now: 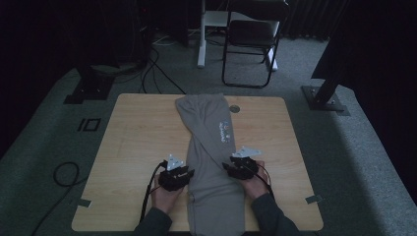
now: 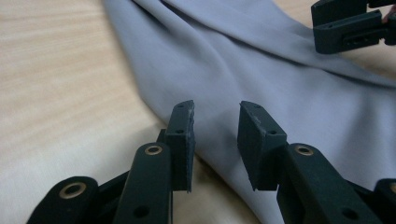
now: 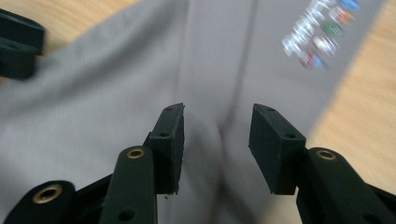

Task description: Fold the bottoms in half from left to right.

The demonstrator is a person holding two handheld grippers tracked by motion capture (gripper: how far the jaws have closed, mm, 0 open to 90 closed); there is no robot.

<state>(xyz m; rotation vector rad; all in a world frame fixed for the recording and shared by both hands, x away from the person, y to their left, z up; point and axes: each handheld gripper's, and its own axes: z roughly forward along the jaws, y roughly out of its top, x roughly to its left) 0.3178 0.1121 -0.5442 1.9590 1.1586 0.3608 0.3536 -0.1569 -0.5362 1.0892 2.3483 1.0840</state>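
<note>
A grey garment [image 1: 211,162] with a small coloured print [image 1: 223,132] lies lengthwise down the middle of the wooden table [image 1: 133,142], folded into a long strip. My left gripper [image 1: 183,173] sits at the cloth's left edge, open, its jaws over the grey garment [image 2: 261,74] with nothing between them. My right gripper [image 1: 235,166] sits at the cloth's right edge, open above the grey garment [image 3: 116,93], with the print [image 3: 322,35] farther ahead. The right gripper [image 2: 350,25] shows across the cloth in the left gripper view, and the left gripper [image 3: 18,44] in the right gripper view.
A small round disc [image 1: 234,109] lies on the table beside the garment's far end. A folding chair [image 1: 251,39] and a white table leg [image 1: 201,34] stand beyond the table. Cables [image 1: 66,174] run on the carpet at left.
</note>
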